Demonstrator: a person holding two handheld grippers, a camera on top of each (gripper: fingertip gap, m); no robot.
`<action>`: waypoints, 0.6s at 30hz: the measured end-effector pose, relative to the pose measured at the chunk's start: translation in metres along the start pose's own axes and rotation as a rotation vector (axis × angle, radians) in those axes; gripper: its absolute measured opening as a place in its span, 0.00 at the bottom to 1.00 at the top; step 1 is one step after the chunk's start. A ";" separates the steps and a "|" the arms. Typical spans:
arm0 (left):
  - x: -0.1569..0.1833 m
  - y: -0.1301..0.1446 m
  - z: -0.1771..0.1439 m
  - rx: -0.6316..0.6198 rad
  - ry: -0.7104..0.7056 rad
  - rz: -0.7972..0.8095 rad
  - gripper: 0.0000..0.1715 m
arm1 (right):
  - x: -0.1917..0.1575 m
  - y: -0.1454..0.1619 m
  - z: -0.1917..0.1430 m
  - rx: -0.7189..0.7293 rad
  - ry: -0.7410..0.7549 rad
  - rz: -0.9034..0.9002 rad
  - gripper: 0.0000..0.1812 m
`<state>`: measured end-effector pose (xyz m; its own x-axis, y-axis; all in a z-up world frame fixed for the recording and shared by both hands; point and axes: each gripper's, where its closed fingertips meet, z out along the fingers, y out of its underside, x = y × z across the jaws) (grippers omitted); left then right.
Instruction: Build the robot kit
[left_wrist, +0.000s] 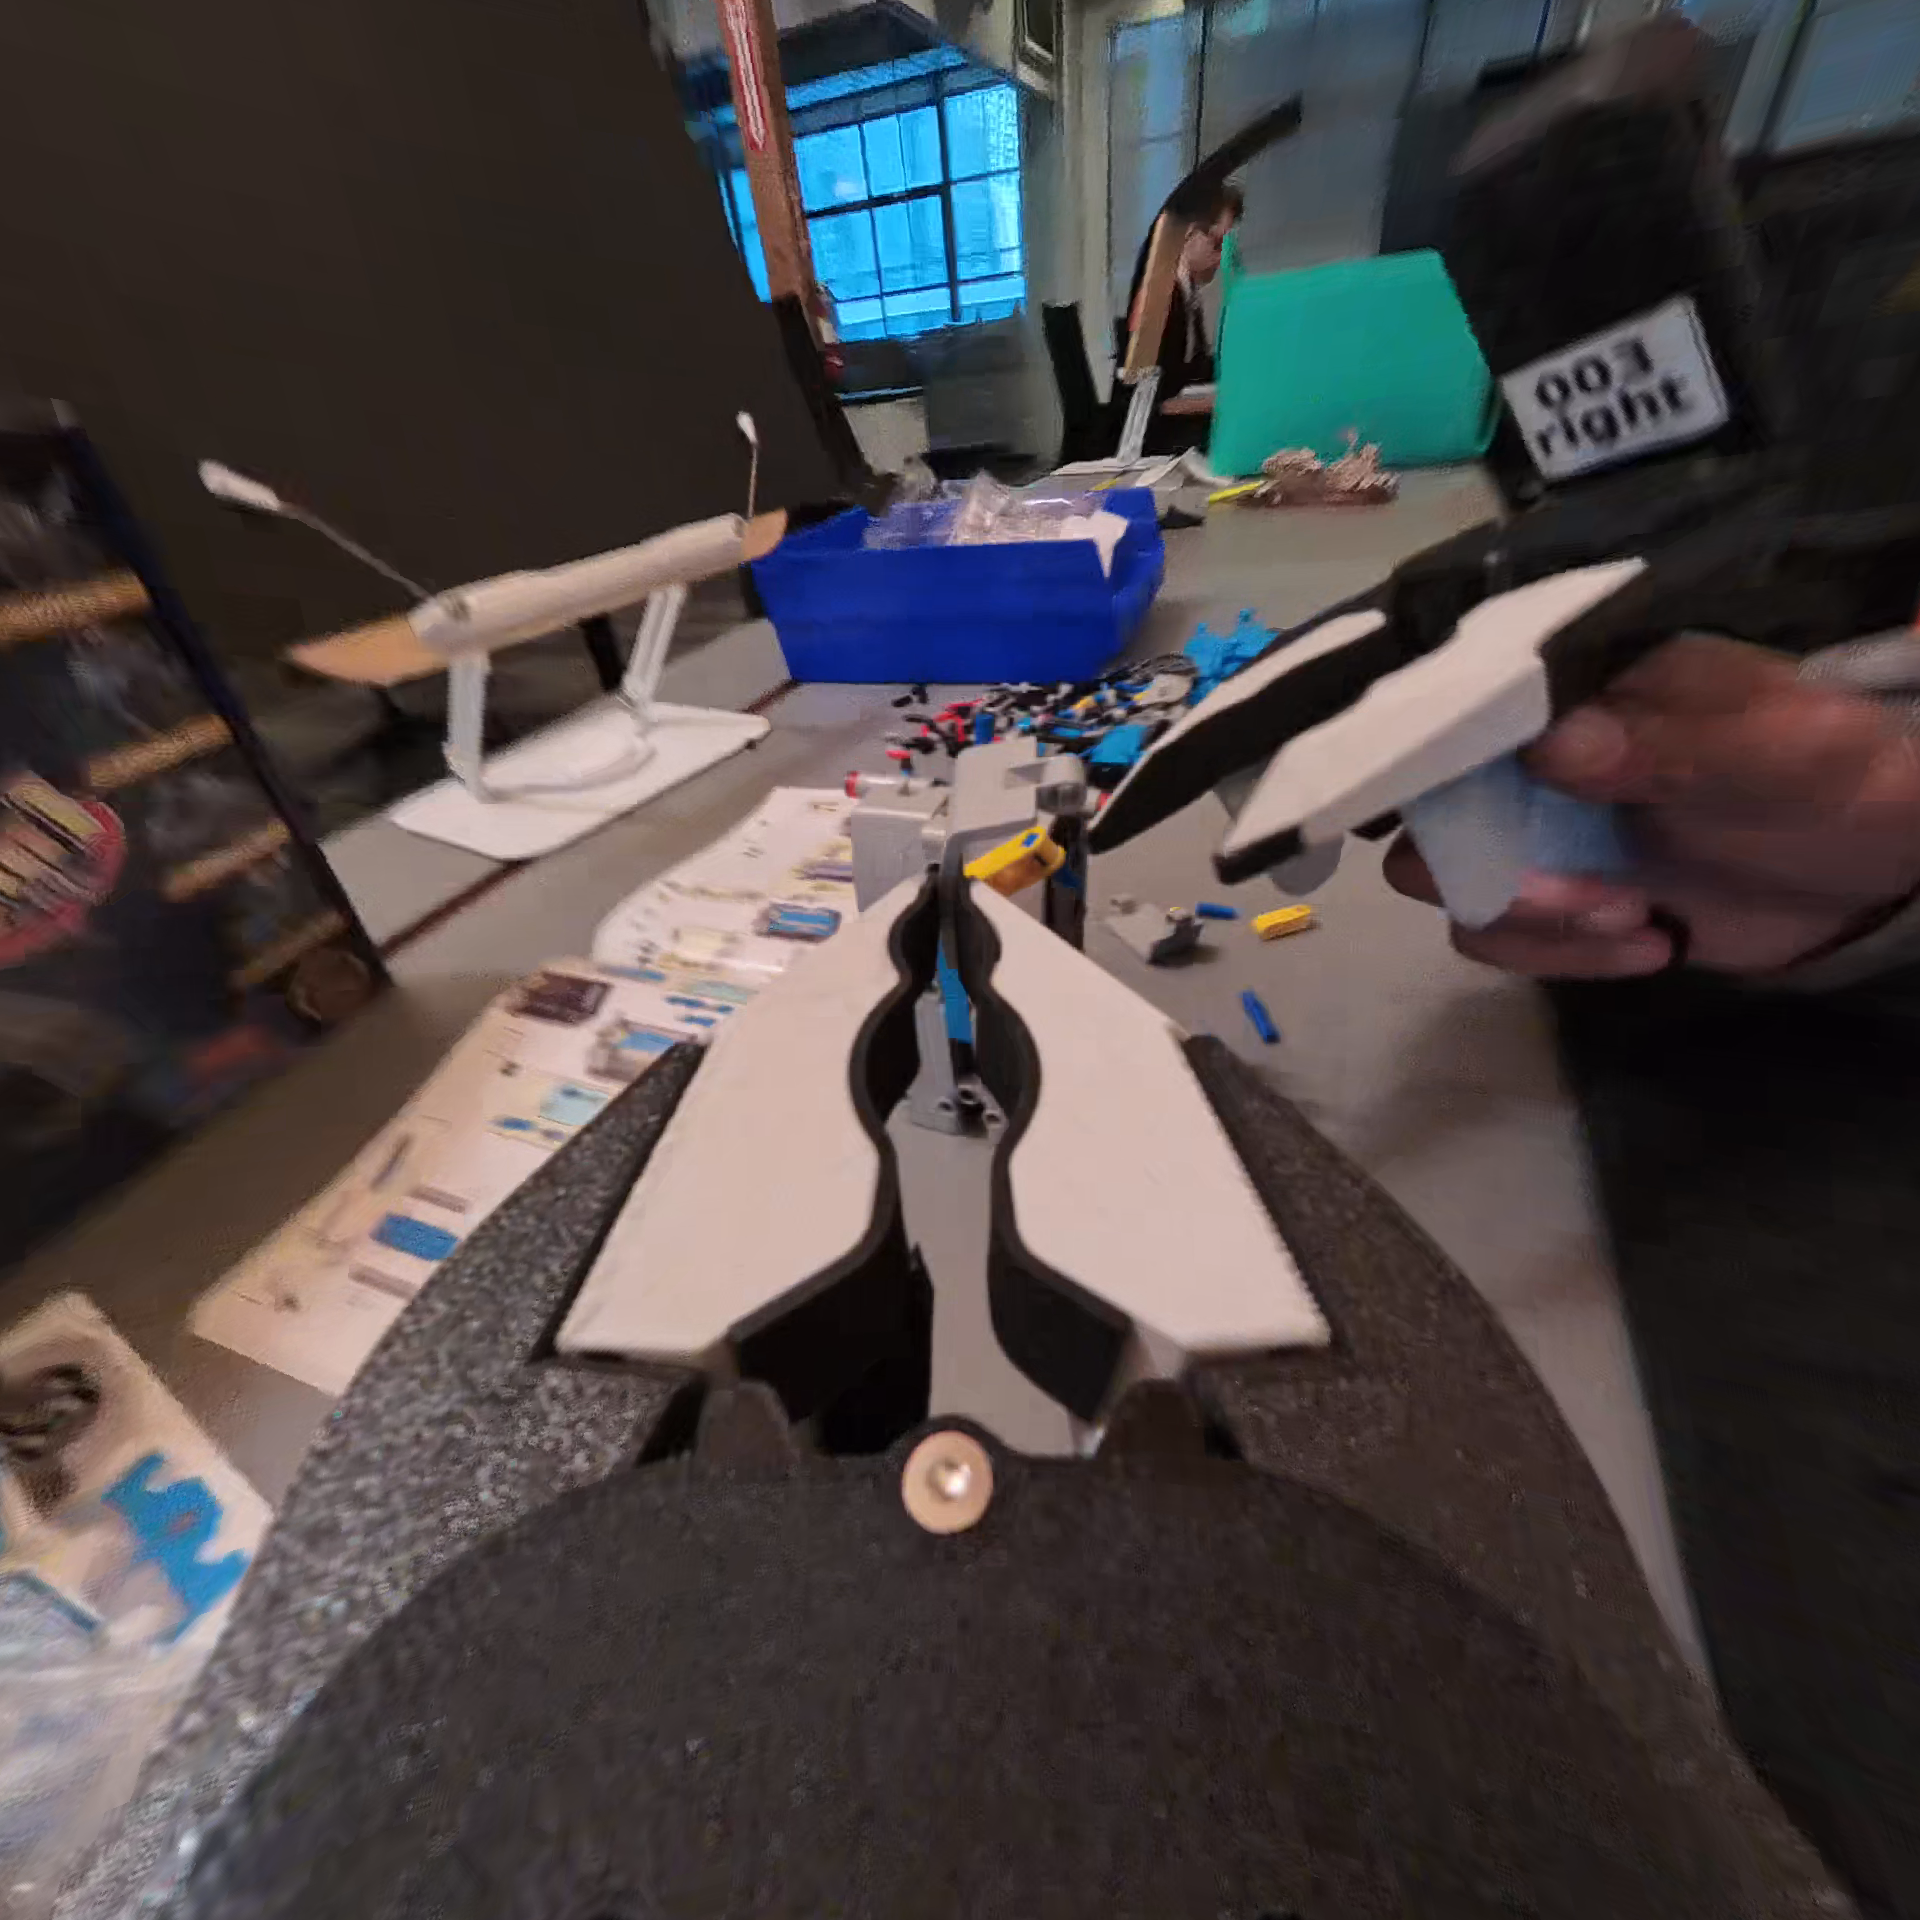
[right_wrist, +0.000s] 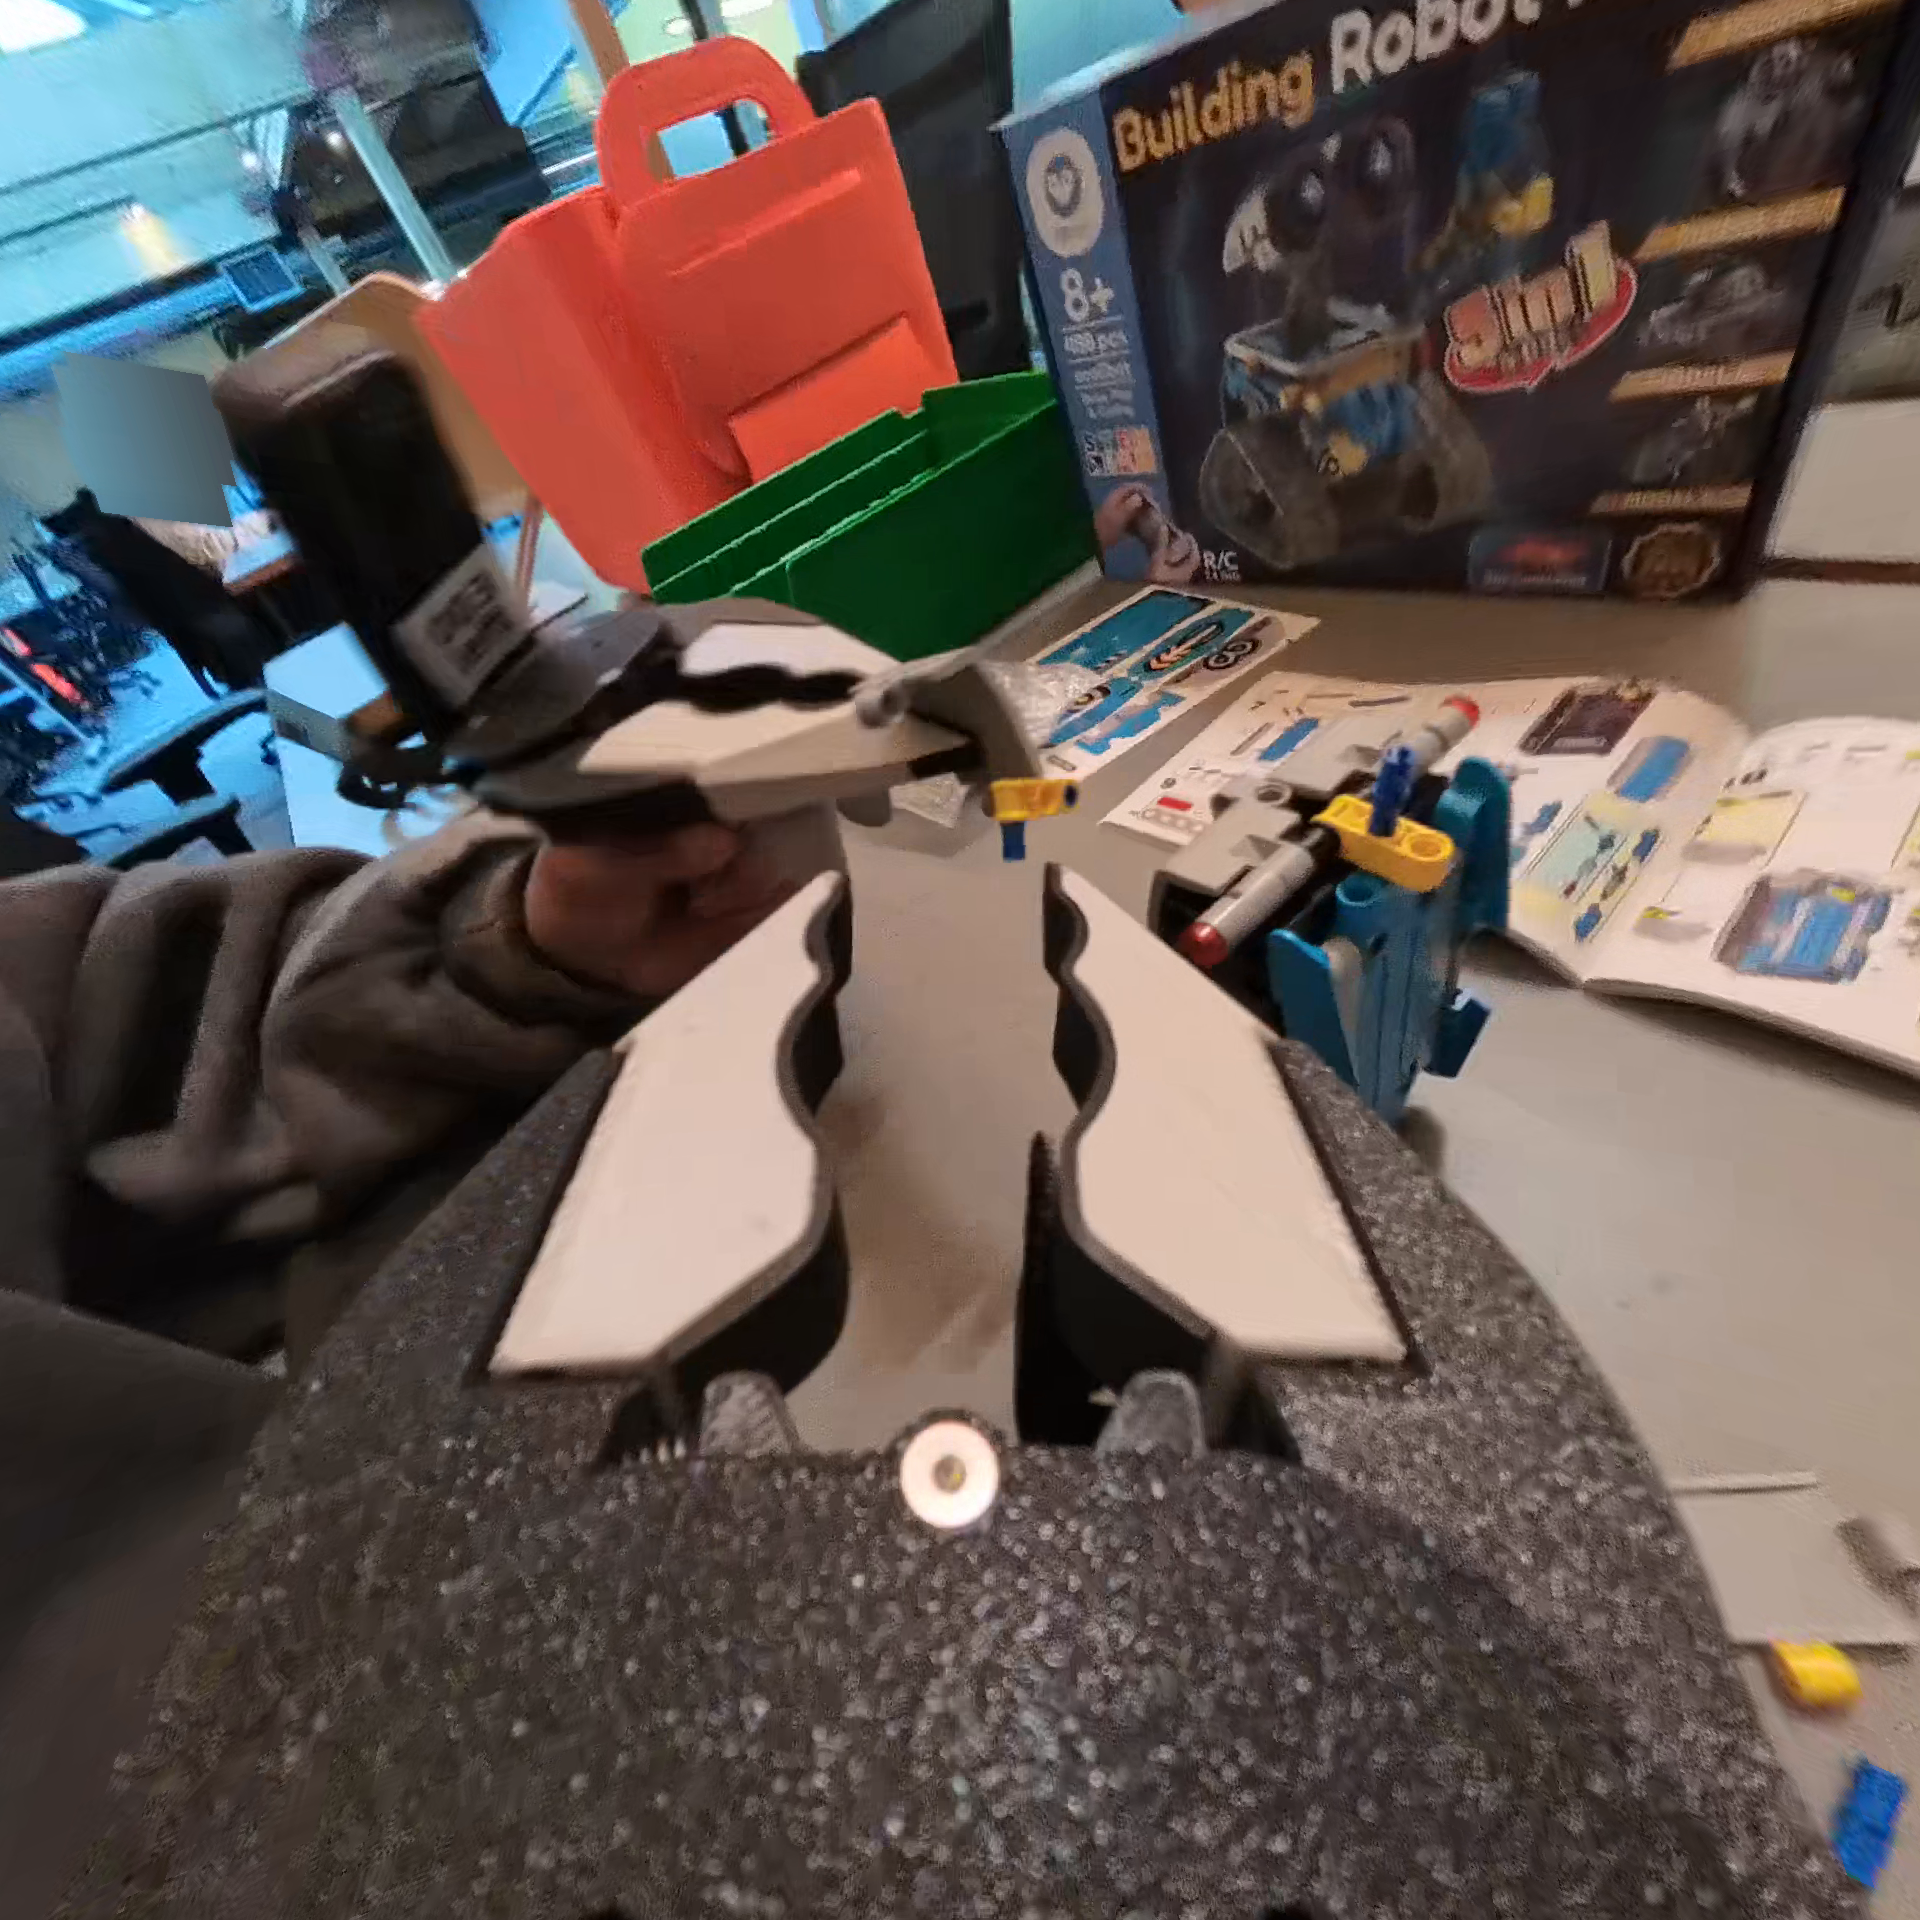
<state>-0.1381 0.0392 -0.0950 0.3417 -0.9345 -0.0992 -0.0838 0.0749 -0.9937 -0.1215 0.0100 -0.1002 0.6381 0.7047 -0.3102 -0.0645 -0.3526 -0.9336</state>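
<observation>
**Left tongs grip a grey piece over the tabletop; right tongs stand apart**

The left tongs (left_wrist: 951, 891) are closed on a curved grey piece (right_wrist: 992, 712) that carries a small yellow connector (right_wrist: 1031, 798) with a blue pin under it. The piece is held in the air above the grey tabletop (right_wrist: 1558, 1247), just left of a partly built model (right_wrist: 1351, 914). The model is made of blue, grey and black parts and has a yellow beam across its top. It stands on the tabletop beside the near edge of an open instruction booklet (right_wrist: 1683, 831).

The right tongs (right_wrist: 945, 883) are apart with nothing between them, only bare tabletop showing in the gap. In the left wrist view their tips hover close to the held piece, coming in from the right, with a hand (left_wrist: 1714, 810) on the grip.

Farther off lies a pile of loose parts (left_wrist: 1049, 712) in front of a blue bin (left_wrist: 956, 623). A loose yellow piece (left_wrist: 1283, 921) and a blue pin (left_wrist: 1258, 1016) lie near the model. In the right wrist view, the kit box (right_wrist: 1455, 312) stands upright at the far side past the booklet. A sticker sheet (right_wrist: 1143, 644) lies before it, and a green bin (right_wrist: 894, 530) and an orange carrier (right_wrist: 727, 260) sit to its left.
</observation>
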 end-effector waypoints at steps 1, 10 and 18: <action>0.006 -0.002 0.001 0.004 -0.012 0.051 0.01 | 0.001 0.000 0.001 -0.004 0.011 0.013 0.20; 0.030 -0.012 0.002 0.036 0.049 -0.057 0.01 | 0.005 0.001 -0.006 -0.043 0.183 -0.319 0.06; 0.033 -0.024 -0.003 0.183 0.424 -0.824 0.01 | -0.005 -0.013 -0.019 0.059 0.311 -0.811 0.04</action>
<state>-0.1279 0.0058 -0.0744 -0.1440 -0.7632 0.6299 0.1931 -0.6459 -0.7386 -0.1094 -0.0005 -0.0830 0.6842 0.5217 0.5096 0.4666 0.2240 -0.8556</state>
